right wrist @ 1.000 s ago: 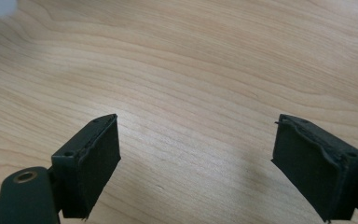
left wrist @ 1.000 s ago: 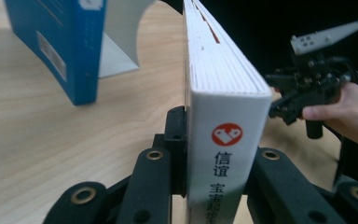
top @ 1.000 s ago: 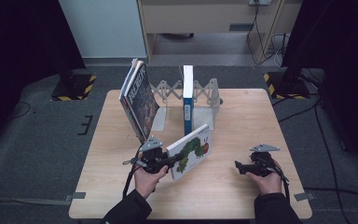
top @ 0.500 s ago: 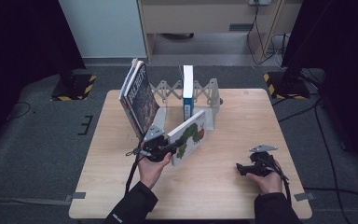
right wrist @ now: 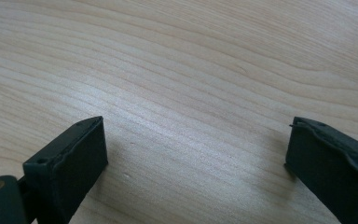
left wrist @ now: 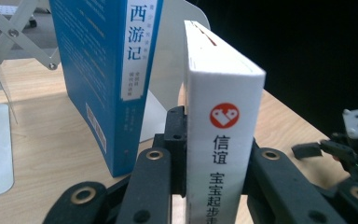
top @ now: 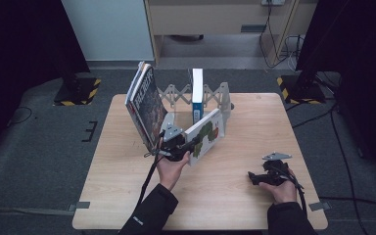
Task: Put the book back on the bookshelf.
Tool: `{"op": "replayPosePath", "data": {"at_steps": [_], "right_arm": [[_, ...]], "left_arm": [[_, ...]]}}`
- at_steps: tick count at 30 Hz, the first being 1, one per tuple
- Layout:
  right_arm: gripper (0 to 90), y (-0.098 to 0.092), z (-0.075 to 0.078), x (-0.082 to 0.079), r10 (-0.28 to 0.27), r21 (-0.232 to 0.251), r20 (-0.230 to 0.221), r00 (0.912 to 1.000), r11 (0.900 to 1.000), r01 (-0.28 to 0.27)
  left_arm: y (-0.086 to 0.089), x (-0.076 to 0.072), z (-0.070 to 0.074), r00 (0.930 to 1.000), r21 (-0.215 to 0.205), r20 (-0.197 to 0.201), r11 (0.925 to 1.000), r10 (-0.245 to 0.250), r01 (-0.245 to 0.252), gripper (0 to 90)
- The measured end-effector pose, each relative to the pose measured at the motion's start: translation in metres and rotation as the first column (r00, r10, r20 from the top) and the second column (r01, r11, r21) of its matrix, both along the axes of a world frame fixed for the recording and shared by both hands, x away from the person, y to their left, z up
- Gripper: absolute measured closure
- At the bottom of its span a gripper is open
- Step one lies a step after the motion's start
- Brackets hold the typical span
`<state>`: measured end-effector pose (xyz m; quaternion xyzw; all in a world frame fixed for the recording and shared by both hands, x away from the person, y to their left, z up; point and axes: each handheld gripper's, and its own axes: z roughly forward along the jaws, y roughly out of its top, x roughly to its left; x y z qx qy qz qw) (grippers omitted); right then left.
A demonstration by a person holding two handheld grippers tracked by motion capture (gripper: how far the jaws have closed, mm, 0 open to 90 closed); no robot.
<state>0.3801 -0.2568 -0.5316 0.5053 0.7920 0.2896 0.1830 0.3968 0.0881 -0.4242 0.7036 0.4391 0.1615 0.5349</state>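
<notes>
- The white picture book (top: pixel 203 138), with a green caterpillar on its cover, is now raised and tilted steeper than in the earlier high views, where it was lying lower and flatter over the table (top: pixel 235 196); it has been carried toward the accordion book rack (top: pixel 215 95).
- The fingers of the left gripper (top: pixel 178 147) are clamped on that book: in the left gripper view the black pads are pressed against both faces of the white spine (left wrist: pixel 223 154), which bears a red round logo and dark printed characters.
- The book is held above the table, just beside the upright blue book (top: pixel 197 95) and close to the slot to its right; the blue book's spine (left wrist: pixel 137 51) is seen standing next to the held one.
- The fingers of the right gripper (top: pixel 264 177) have just been opening and are now spread wide, with nothing between them; bare wood is seen between the two black pads (right wrist: pixel 70 158).
- This is judged as a hand-over completed: the book is left to the left hand alone, and shelving beside the blue book seems the step in hand.
- Two larger, dark-covered books (top: pixel 144 105) are leaned at the rack's left end.
- The rack is made of pale scissor-linked slats with thin flat dividers; the table is light, fine-grained wood, matt; the held book is thick, stiff and square-edged, with a glossy cover.
</notes>
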Motion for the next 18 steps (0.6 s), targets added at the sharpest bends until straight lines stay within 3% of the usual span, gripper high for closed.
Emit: {"op": "replayPosePath", "data": {"at_steps": [2, 18], "right_arm": [[4.4, 0.0, 0.0, 0.0, -0.001, 0.002, 0.001, 1.0, 1.0, 0.001], [2.9, 0.001, -0.002, 0.0, -0.003, 0.013, 0.013, 0.9999, 1.0, 0.003]], "left_arm": [[-0.003, 0.004, -0.001, 0.9999, 0.02, 0.01, 0.9997, 0.011, -0.011, 74.5], [-0.029, 0.028, -0.011, 0.9963, 0.057, 0.048, 0.9956, 0.072, -0.074, 74.4]]}}
